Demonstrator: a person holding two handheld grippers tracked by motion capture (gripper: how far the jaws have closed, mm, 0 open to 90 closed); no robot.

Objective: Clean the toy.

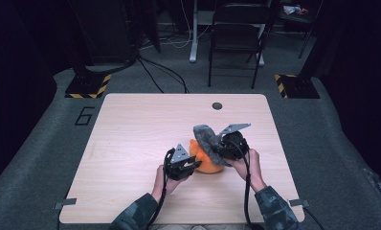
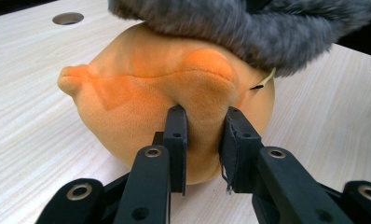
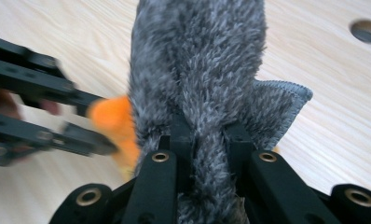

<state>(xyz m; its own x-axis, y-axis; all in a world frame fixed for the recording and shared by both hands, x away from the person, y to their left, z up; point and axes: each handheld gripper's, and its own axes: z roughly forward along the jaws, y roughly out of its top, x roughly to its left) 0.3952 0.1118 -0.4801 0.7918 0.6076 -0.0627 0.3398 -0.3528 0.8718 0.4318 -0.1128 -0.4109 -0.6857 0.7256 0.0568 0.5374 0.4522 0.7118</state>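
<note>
Near the middle of the wooden bench, a little toward its near right part, an orange plush toy sits on the surface with a grey furry cloth draped over its top. In the high view the left gripper comes at the toy from the near left, held in the person's left hand, and the right gripper stands just to the toy's right, held in the right hand. Both forearms wear camouflage sleeves.

The left gripper view looks along the left gripper: its two black jaws are pressed onto a fold of the orange plush toy, pinching that soft bulge between them, while the toy rests on the bench. The grey furry cloth hangs across the toy's upper side.

The right gripper view shows the right gripper with its jaws closed on a ridge of the grey furry cloth, whose hemmed edge sticks out to the right. Beyond the cloth a patch of the orange plush toy shows, with the left gripper, blurred, next to it.

A round hole lies in the bench near its far edge, and a dark folding chair stands on the floor beyond.
</note>
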